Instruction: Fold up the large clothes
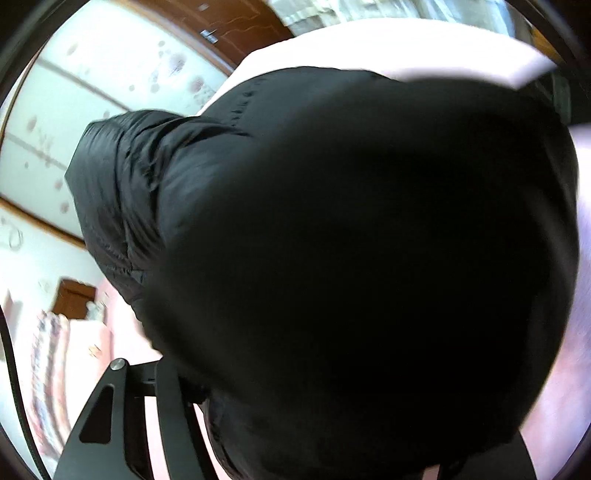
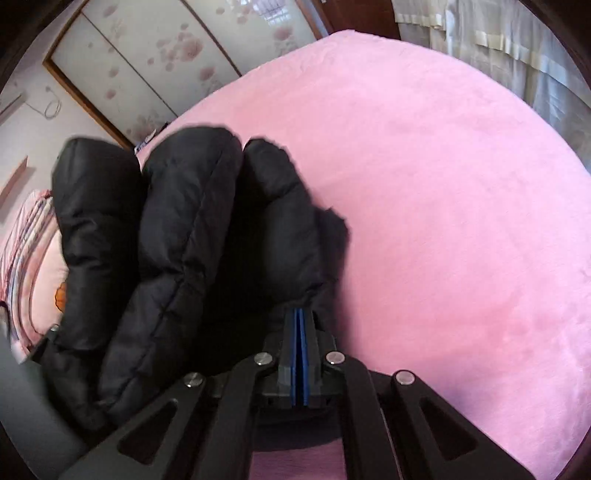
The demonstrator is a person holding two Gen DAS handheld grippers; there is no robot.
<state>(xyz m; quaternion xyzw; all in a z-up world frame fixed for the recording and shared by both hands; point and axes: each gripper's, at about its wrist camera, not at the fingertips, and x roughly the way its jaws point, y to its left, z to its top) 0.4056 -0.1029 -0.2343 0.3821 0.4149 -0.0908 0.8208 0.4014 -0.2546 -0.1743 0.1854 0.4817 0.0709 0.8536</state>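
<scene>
A black puffer jacket (image 2: 177, 236) hangs bunched over a pink bed (image 2: 443, 184). My right gripper (image 2: 300, 314) is shut on an edge of the jacket, its blue pads pressed together on the fabric. In the left wrist view the jacket (image 1: 332, 240) fills most of the frame and drapes over my left gripper, hiding its fingertips. Only the left gripper's black linkage (image 1: 122, 413) shows at the bottom left. The pink bed (image 1: 369, 44) shows pale behind the jacket.
A wardrobe with flowered sliding doors (image 2: 155, 62) stands beyond the bed's far left. Folded striped bedding (image 2: 26, 240) lies at the left. Curtains (image 2: 517, 48) hang at the far right. A brown door (image 1: 207, 29) is in the background.
</scene>
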